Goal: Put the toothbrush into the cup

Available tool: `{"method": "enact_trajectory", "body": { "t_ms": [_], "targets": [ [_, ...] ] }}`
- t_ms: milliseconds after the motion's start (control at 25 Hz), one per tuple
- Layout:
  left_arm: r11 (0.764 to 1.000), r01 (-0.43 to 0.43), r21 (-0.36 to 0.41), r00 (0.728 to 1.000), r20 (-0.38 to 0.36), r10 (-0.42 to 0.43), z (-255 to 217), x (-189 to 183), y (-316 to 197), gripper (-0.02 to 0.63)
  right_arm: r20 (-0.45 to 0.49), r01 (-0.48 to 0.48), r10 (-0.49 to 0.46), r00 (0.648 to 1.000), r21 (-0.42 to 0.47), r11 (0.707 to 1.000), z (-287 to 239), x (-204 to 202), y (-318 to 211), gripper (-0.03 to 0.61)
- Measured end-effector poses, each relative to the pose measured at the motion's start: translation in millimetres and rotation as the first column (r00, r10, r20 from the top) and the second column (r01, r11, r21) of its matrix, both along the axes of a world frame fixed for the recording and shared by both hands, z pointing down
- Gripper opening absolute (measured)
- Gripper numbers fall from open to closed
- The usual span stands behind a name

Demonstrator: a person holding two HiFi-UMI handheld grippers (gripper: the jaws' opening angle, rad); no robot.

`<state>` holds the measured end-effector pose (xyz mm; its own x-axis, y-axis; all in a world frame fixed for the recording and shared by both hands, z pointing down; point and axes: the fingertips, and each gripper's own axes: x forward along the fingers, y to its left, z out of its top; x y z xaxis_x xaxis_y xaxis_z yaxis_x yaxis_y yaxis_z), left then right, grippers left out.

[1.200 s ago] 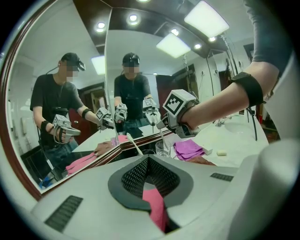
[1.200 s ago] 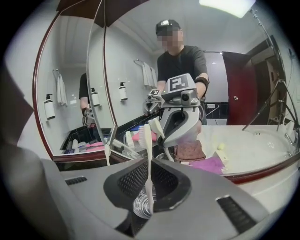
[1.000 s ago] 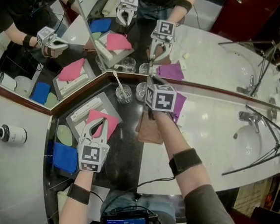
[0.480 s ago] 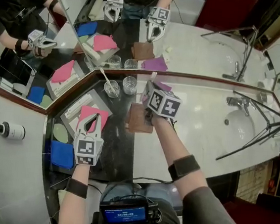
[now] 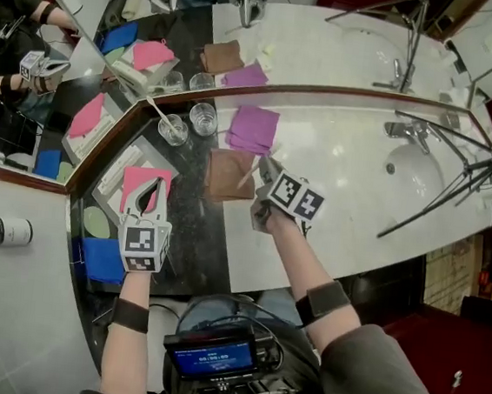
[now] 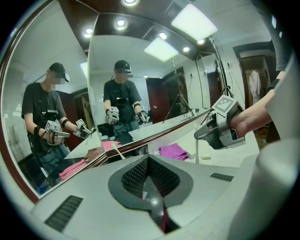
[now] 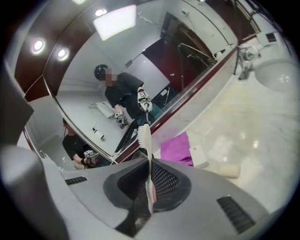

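gripping the toothbrush (image 7: 146,140) in the right gripper (image 7: 149,183), jaws pinching low on the handle, bristle end sticking up and out. holding it well short of the empty cup (image 5: 203,118), to the right of the cup and nearer the person, over the brown cloth (image 5: 218,176). keeping the left gripper (image 5: 153,186) closed on nothing, left of the cup and nearer too, over a pink cloth (image 5: 131,184).

risking a slip: pinching only a thin handle, so prob pivoting btwn the pads on any bump. risking a knock on the rim too, tipping the light glass or nudging the second cup (image 5: 173,129) just left of it, w/ a pale stick inside. possibly aiming at the mirror copy, w/ reflections lying right behind the cup.

showing the pinch and bristles plainly in the right gripper view, not in the head view. showing both cups and the gap only in the head view.
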<state>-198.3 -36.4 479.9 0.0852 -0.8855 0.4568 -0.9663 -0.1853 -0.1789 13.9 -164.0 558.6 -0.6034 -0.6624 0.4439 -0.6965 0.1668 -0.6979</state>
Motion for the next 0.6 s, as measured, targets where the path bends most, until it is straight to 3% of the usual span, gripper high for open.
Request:
{"method": "enact_trajectory", "body": {
  "t_ms": [320,600],
  "targets": [
    [0.998,-0.051,-0.030,0.999,0.001,0.051,13,19,0,0.003,0.137,-0.191,0.216,0.967,-0.175,0.966,52,52,53,0.034],
    [0.996,-0.087,-0.029,0.996,0.013,0.087,16,33,1,0.003,0.173,-0.285,0.351,0.920,-0.319,0.904,96,73,93,0.034]
  ]
}}
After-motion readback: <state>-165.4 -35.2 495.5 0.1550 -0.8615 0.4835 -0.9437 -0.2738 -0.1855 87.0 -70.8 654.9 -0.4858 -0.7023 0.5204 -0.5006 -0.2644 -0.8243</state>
